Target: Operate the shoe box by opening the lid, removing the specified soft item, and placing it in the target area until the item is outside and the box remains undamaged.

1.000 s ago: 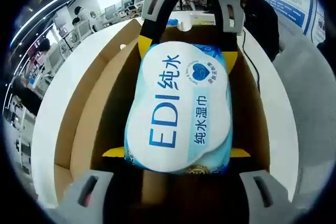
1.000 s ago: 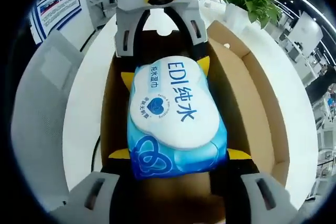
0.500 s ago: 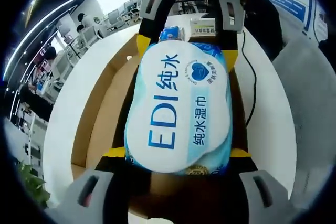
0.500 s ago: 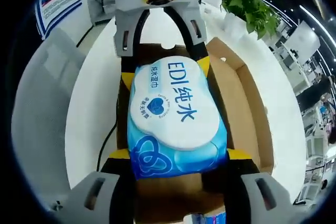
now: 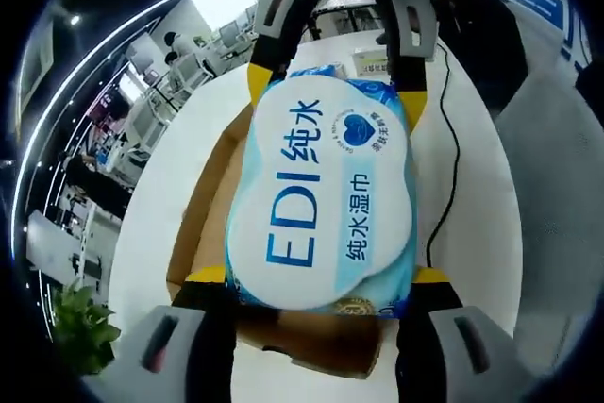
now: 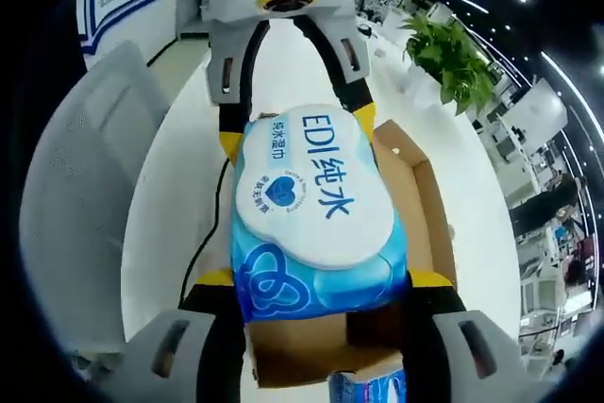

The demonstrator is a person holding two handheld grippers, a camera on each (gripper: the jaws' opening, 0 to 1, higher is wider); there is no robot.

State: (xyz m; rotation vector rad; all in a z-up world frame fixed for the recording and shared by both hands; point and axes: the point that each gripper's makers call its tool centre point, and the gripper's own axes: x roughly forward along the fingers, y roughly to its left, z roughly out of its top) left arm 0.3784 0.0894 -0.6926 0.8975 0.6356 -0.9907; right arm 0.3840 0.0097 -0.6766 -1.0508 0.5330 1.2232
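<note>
Left gripper view: left gripper (image 5: 321, 280) clamped near end of wet wipes pack (image 5: 321, 205) at frame centre; right gripper (image 5: 335, 73) clamped far end, top. Pack held above open shoe box (image 5: 203, 224), lower left. Right gripper view: box (image 6: 420, 205) right of centre on white table (image 6: 175, 205).
</note>
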